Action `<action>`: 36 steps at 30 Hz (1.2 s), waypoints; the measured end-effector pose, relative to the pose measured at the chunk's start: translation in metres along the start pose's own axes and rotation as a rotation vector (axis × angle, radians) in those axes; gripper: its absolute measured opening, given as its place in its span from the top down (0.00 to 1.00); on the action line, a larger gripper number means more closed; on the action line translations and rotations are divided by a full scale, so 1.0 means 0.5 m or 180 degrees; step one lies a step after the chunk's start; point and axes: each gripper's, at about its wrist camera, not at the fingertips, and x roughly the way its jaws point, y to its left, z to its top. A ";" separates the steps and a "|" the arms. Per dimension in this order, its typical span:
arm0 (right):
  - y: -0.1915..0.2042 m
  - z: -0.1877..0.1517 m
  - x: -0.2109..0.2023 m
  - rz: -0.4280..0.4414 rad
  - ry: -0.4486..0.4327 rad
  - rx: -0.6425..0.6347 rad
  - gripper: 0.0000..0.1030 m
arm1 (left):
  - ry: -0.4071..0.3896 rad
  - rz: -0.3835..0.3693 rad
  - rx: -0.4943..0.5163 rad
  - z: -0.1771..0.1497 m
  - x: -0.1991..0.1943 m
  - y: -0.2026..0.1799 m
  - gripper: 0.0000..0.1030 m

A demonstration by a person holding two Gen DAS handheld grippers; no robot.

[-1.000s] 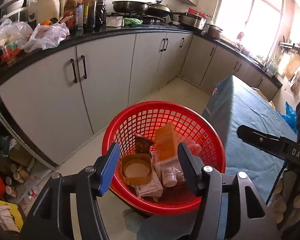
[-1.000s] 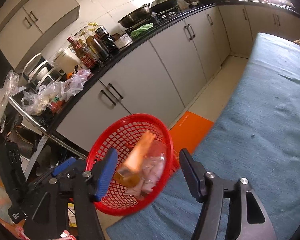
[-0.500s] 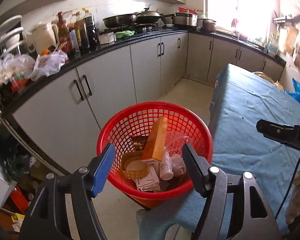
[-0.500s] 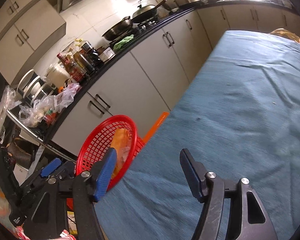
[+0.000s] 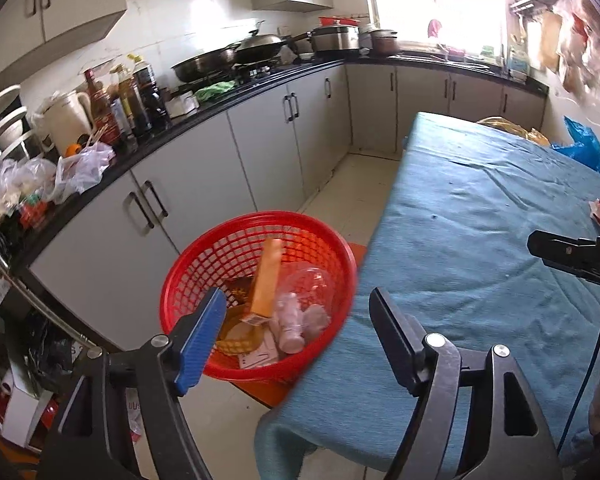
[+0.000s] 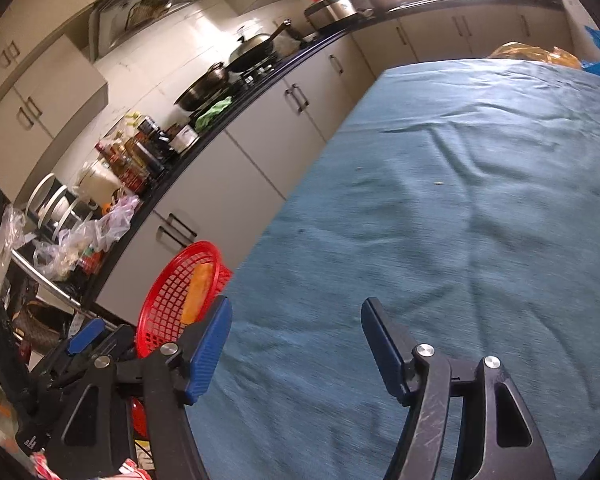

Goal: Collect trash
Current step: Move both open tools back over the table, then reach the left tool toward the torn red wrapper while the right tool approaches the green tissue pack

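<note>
Left wrist view: left gripper [image 5: 296,312] is hanging spread and empty over the red basket [image 5: 340,252], which is sitting just beside the blue-clothed table [image 5: 480,240] and holding an orange box [image 5: 266,280] and other trash. Right wrist view: right gripper [image 6: 296,324] is hovering spread and empty above the table [image 6: 440,220], basket [image 6: 164,300] sitting at its left edge

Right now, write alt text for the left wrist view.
The open left gripper hovers above a round red plastic mesh basket holding an orange carton and other trash. It sits beside a table draped in blue cloth, opposite grey kitchen cabinets.
</note>
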 end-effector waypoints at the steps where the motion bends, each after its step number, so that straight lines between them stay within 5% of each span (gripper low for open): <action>1: -0.014 -0.002 -0.010 -0.0017 -0.0017 0.0032 0.30 | 0.0001 -0.0014 0.0018 0.002 -0.001 -0.009 0.29; 17: -0.240 0.001 -0.188 -0.0531 -0.0301 0.0381 0.27 | 0.0094 -0.0534 0.0389 0.010 -0.010 -0.185 0.26; 25: -0.436 0.129 -0.336 -0.1413 -0.0738 0.0554 0.21 | 0.0258 -0.0971 0.0414 0.009 0.003 -0.256 0.26; 29: -0.536 0.235 -0.305 -0.1799 -0.0496 0.0536 0.21 | 0.0325 -0.1036 0.0425 0.010 0.007 -0.281 0.26; 34: -0.586 0.274 -0.249 -0.1807 -0.0224 0.0567 0.27 | 0.0314 -0.1006 0.0429 0.012 0.002 -0.283 0.26; 36: -0.595 0.275 -0.218 -0.1724 -0.0001 0.0630 0.39 | 0.0331 -0.0980 0.0428 0.011 0.005 -0.280 0.26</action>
